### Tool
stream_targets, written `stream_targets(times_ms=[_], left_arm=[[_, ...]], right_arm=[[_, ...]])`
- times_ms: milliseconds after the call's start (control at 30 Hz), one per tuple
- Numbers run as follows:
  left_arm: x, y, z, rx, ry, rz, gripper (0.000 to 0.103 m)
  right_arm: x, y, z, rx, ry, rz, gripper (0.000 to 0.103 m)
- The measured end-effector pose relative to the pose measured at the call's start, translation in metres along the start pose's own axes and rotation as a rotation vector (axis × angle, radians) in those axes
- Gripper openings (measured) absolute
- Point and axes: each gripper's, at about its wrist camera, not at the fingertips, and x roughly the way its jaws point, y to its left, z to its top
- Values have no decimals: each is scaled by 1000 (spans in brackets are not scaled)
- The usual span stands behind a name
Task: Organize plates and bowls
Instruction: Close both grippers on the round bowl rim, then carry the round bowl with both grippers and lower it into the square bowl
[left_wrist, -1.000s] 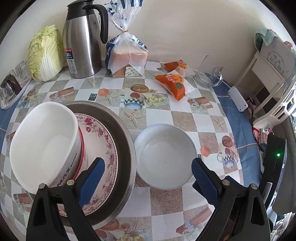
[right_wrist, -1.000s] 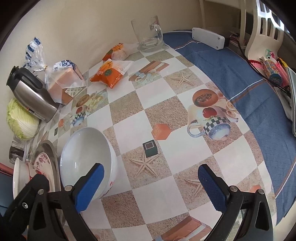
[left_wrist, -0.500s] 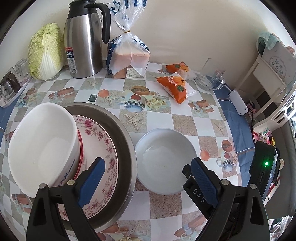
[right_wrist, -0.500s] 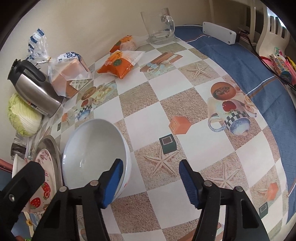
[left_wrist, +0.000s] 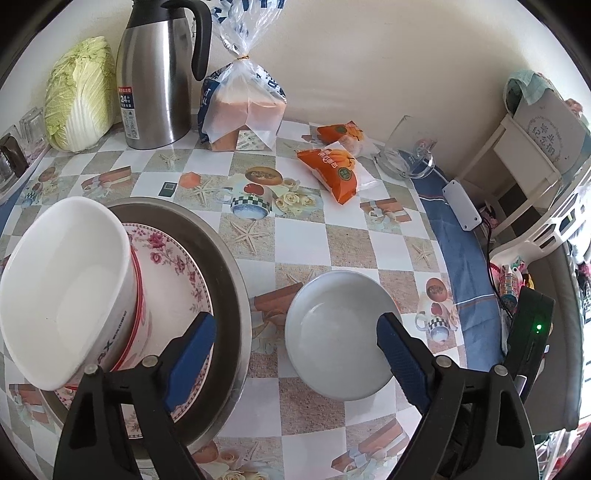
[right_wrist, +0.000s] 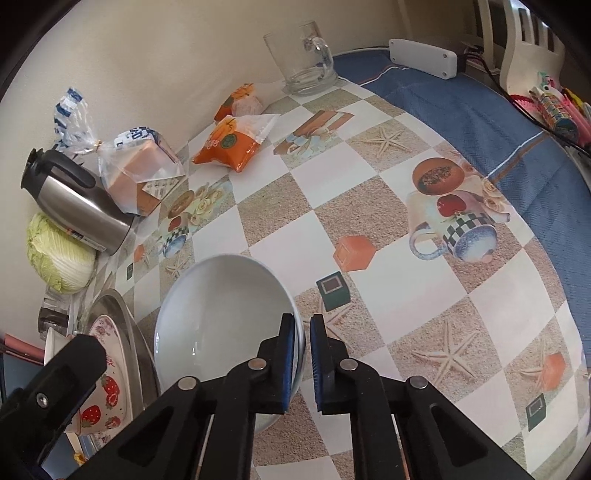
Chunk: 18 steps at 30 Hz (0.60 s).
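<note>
1. Right wrist view: the right claw (right_wrist: 303, 363) is clamped on the near rim of the pale grey bowl (right_wrist: 218, 314), one blue pad inside the wall and one outside, with only the thin rim between them.
2. The bowl sits on the checked worktop (right_wrist: 369, 221), just beside the steel basin (right_wrist: 127, 332) but apart from it.
3. Left wrist view: the left claw (left_wrist: 295, 350) hangs above the gap between basin and grey bowl with its jaws wide and closing slightly; nothing is between them.
4. In the steel basin (left_wrist: 221, 266) lies a floral plate (left_wrist: 177, 280), and on that a white bowl with a red band (left_wrist: 66, 291) leans tilted towards the camera.
5. Handling, as a judgement: the grey bowl looks glazed ceramic, so stiff, fairly heavy for a rim pinch, slick and breakable. Held at one edge it will want to swing down, so the lift should be slow and low.
6. The rim is the only place a narrow claw can take it; a deeper bite down the wall would hold more surely.
7. The stack in the basin looks unsteady, so setting the grey bowl there risks a knock against the tilted white bowl.
</note>
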Motion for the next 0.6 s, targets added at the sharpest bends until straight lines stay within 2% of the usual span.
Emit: stream_targets(times_ms=[100, 133, 200, 300, 600], left_arm=[[4, -5, -1, 11, 11, -17, 72], [7, -6, -2, 9, 18, -34, 59], [15, -9, -5, 1, 48, -57, 46], [29, -16, -9, 23, 78, -56, 37], [57, -17, -16, 40, 127, -15, 26]], right_arm=[[-2, -10, 3, 28, -3, -5, 9], [-3, -13, 3, 38, -4, -5, 9], [-4, -17, 4, 50, -8, -9, 9], [-5, -19, 5, 58, -7, -8, 9], [-4, -22, 5, 69, -4, -11, 9]])
